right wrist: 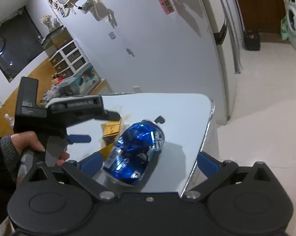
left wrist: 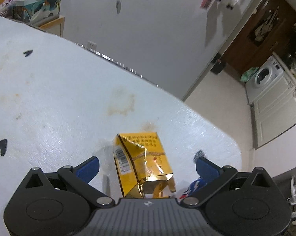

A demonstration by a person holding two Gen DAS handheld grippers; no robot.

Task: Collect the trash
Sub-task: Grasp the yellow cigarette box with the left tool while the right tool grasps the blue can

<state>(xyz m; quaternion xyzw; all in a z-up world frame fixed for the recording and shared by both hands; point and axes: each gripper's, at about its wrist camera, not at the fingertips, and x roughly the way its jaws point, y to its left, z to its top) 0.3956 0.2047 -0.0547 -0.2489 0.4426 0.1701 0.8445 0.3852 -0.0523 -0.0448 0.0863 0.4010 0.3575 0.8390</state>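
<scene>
Both tongs released: left gripper (left wrist: 147, 164) straddles torn yellow foil packet (left wrist: 143, 161); right gripper (right wrist: 148, 162) straddles crushed blue can (right wrist: 134, 151) at 12 o'clock. Centre each, clench gently; packet probably crumples.

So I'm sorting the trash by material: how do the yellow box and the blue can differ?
The yellow box is flat-sided gold-yellow card with a barcode, torn open at its near end; the blue can is rounded, shiny blue metal, dented and crushed. The box sits between the open left gripper's fingers, the can between the open right gripper's. Both lie on their sides on the white table, damaged and ungripped.
</scene>
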